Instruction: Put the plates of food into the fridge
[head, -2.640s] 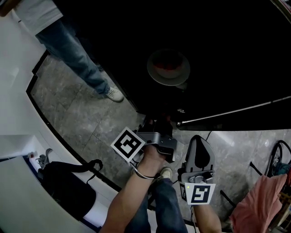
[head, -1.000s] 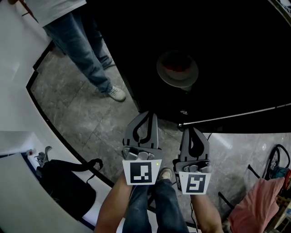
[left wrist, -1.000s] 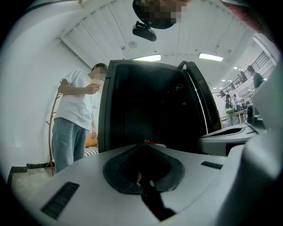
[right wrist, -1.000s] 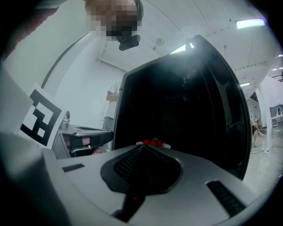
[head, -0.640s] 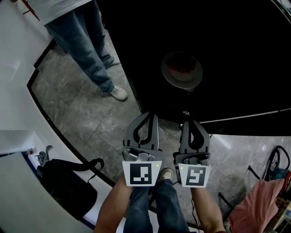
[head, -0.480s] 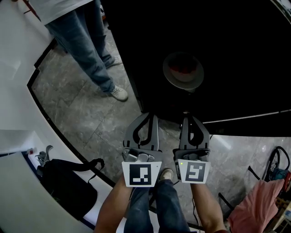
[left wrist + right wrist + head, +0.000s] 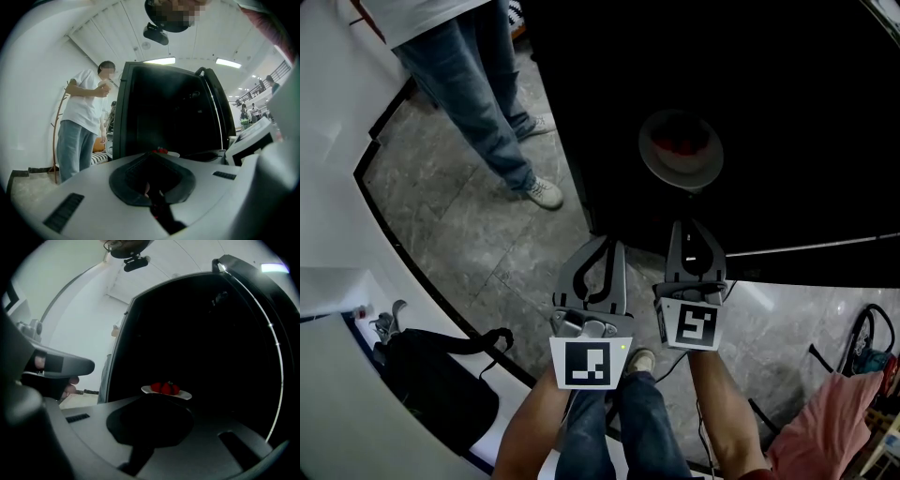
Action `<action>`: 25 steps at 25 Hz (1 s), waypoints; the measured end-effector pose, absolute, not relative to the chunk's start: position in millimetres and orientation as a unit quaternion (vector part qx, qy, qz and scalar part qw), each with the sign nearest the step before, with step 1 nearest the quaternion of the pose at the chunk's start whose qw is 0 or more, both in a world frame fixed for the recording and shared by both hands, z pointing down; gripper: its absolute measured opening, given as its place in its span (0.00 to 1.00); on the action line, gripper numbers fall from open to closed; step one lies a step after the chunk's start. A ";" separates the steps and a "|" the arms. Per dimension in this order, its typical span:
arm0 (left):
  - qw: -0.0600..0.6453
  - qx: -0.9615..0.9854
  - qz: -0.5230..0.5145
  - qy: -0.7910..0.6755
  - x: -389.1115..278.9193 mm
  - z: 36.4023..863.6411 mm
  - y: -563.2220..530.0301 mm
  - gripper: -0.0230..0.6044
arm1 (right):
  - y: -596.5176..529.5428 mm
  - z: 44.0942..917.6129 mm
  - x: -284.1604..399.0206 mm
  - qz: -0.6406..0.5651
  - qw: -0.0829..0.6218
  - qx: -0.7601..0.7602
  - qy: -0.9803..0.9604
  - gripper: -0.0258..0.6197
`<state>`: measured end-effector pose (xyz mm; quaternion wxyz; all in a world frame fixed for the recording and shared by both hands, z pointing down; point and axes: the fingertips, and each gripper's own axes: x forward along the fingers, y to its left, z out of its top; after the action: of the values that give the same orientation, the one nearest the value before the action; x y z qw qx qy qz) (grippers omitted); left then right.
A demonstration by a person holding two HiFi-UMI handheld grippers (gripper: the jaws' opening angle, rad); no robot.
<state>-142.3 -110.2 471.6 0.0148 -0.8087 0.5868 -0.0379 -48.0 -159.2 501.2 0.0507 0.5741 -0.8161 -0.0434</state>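
Far left of the head view: a white counter [image 7: 333,169], and at lower left a black bag [image 7: 441,380] lying on the gray stone floor [image 7: 459,234].

Upper left: a bystander [image 7: 473,94] in jeans, seen from the waist down, with one pale shoe [image 7: 545,194] close to the edge of a big black surface [image 7: 787,84]. I could not tell what that surface belonged to.

Lower centre: the left gripper [image 7: 604,240] was held level over the floor, marker cube toward the camera. Its jaws were pressed together, tips meeting and nothing between them. Its own view showed the same closed loop.

Just right of it, side by side but not touching, was the right gripper [image 7: 691,225], tips reaching the near edge of the black surface. Its jaws were also pressed together and empty.

Above the right gripper, upper centre-right: the plate [image 7: 681,170], pale and round, sat on the black surface with red fruit [image 7: 681,142] heaped on it, apart from both grippers. The right gripper view put the plate straight ahead, beyond the jaw tips, with the fruit looking like strawberries. In the left gripper view only a sliver of it showed over the jaws.

Lower right corner: a pink cloth [image 7: 830,422], draped over something I could not make out.
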 end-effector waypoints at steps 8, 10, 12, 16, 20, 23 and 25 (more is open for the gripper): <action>-0.029 -0.799 -0.015 0.600 -150.7 479.1 -113.4 0.05 | -179.1 504.7 -50.5 -0.044 0.060 0.581 -0.810 0.06; -0.024 -0.800 -0.021 0.599 -152.2 479.5 -114.0 0.05 | -183.3 507.4 -51.6 -0.034 0.062 0.583 -0.809 0.06; -0.025 -0.799 -0.021 0.600 -153.7 479.7 -114.1 0.05 | -186.2 511.1 -51.5 -0.033 0.071 0.584 -0.808 0.06; -0.021 -0.800 -0.026 0.599 -156.0 480.1 -114.3 0.05 | -191.2 512.3 -50.4 -0.037 0.075 0.586 -0.806 0.06; -0.028 -0.797 -0.019 0.603 -157.9 480.9 -116.3 0.05 | -197.3 511.9 -48.2 -0.039 0.075 0.590 -0.803 0.06; -0.034 -0.796 -0.019 0.604 -159.2 482.2 -117.4 0.05 | -201.3 513.7 -46.3 -0.042 0.081 0.589 -0.803 0.06; -0.033 -0.796 -0.018 0.604 -159.4 481.6 -117.9 0.05 | -203.5 511.8 -47.3 -0.038 0.078 0.590 -0.802 0.06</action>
<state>-159.4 -117.9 481.6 -0.0328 -0.7959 0.6043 -0.0175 -47.3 -203.5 511.8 0.0782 0.5905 -0.8024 -0.0382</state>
